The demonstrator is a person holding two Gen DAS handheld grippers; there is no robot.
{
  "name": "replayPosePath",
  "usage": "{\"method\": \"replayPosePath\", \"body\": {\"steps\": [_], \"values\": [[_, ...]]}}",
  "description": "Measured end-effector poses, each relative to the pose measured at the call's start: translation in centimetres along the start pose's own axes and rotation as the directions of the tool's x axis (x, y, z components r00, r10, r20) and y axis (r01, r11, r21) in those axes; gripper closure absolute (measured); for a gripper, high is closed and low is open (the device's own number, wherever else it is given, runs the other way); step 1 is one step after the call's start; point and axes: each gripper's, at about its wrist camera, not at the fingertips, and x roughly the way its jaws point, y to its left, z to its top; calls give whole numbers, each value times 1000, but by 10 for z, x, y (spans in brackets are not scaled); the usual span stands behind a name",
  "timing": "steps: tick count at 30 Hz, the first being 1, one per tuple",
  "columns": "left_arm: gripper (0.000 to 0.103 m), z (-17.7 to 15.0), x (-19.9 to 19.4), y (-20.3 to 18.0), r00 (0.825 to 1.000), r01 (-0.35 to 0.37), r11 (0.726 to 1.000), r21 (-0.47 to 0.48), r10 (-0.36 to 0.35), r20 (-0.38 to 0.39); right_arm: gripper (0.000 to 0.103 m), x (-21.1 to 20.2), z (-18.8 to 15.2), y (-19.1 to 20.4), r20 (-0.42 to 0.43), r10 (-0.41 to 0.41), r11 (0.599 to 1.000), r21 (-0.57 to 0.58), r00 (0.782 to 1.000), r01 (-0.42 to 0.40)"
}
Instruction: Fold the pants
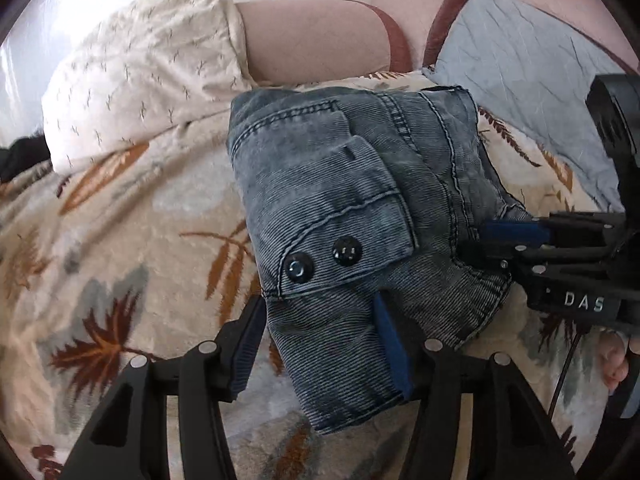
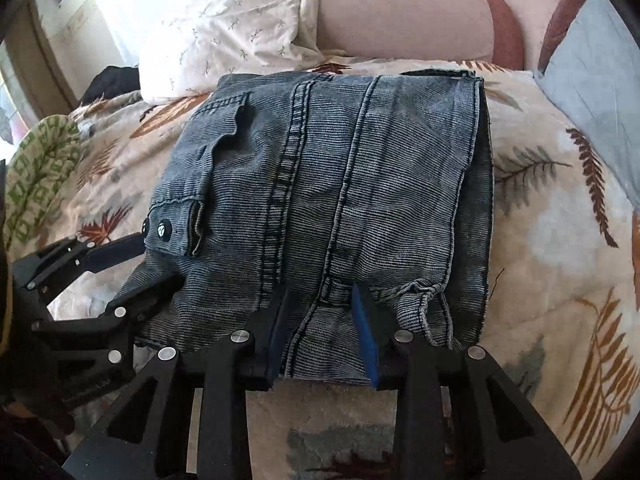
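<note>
Right wrist view showed thick, limp folded pants; we judged our right hand-held gripper, jaws apart astride the six-o'clock edge, well placed, like the left hand-held gripper, also apart.

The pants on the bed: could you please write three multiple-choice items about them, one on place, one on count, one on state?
1. The pants lie on: A a leaf-print blanket; B a wooden floor; C a chair.
2. Dark snaps on the pocket flap: A one; B two; C four.
3. The pants are: A hanging; B spread full length; C folded compactly.
Answers: A, leaf print surrounds them; B, two snaps sit side by side; C, layers are stacked.
</note>
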Motion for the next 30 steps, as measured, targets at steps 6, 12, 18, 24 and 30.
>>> {"method": "replayPosePath", "body": {"steps": [6, 12, 18, 24, 30], "values": [[33, -2, -5, -2, 999, -40, 999, -27, 40, 18, 72, 0, 0, -7, 6, 38, 999, 20, 999, -38], [33, 3, -15, -5, 997, -70, 997, -35, 71, 17, 71, -1, -1, -6, 23, 40, 999, 3, 999, -40], [33, 8, -34, -13, 995, -76, 997, -15, 77, 60, 71, -6, 4, -7, 7, 56, 998, 25, 998, -56], [33, 16, -51, -12, 988, -88, 996, -14, 89, 126, 57, -26, 11, -7, 57, 71, 997, 39, 996, -74], [33, 19, -53, -5, 985, -98, 995, -31, 101, 140, 55, -42, 20, -13, 164, 85, 993, 71, 983, -98]]}}
